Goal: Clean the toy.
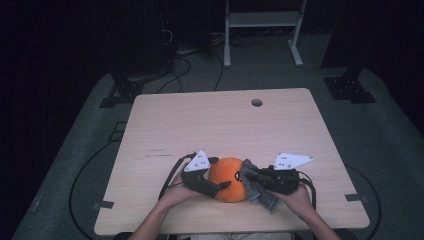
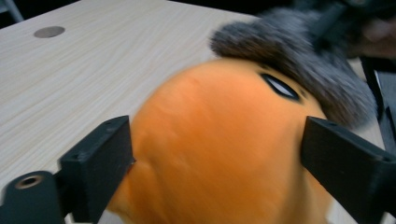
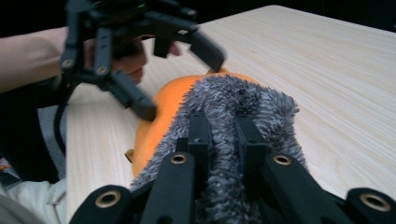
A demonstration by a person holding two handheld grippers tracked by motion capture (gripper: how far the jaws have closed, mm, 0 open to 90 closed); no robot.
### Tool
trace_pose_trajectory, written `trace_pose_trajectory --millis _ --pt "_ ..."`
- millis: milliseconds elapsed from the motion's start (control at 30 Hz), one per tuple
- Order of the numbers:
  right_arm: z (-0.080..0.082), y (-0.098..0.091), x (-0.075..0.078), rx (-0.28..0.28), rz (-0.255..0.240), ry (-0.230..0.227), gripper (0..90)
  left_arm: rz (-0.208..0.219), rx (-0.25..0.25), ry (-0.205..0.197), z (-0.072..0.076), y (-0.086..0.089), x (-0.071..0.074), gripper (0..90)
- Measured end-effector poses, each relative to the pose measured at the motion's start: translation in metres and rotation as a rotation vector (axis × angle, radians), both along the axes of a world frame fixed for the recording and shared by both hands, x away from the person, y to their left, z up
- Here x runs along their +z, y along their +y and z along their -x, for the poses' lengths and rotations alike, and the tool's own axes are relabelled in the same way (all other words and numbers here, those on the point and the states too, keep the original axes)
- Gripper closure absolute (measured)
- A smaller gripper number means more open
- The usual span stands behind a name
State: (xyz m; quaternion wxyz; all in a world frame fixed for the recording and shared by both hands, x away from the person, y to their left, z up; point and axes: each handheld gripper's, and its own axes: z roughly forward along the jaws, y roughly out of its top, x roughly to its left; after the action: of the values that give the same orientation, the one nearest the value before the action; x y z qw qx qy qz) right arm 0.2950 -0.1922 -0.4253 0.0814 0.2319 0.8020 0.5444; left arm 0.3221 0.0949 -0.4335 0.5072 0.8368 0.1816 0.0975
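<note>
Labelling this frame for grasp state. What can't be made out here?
- Orange plush toy: its underside and table contact are hidden by its own body in the high view.
- Left tongs: jaws flank the toy; pad contact is blurred in the left gripper view.
- Grey furry piece: its lower end is cut off by the right gripper view's bottom edge; right tongs cover its middle.

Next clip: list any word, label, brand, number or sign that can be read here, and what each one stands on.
No text can be read.
Table: a faint dark line of marks at its left part, too small and blurred to read.
Orange plush toy: a small black and white patch, a printed shape and no letters.
Grey furry cloth: nothing written.
</note>
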Motion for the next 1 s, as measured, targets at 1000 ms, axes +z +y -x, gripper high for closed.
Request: trace_pose_trajectory --millis 1000 --pt "0.002 -0.005 -0.003 0.005 0.064 -0.032 78.7 0.017 0.001 0.119 -0.010 0.003 -0.006 6.8"
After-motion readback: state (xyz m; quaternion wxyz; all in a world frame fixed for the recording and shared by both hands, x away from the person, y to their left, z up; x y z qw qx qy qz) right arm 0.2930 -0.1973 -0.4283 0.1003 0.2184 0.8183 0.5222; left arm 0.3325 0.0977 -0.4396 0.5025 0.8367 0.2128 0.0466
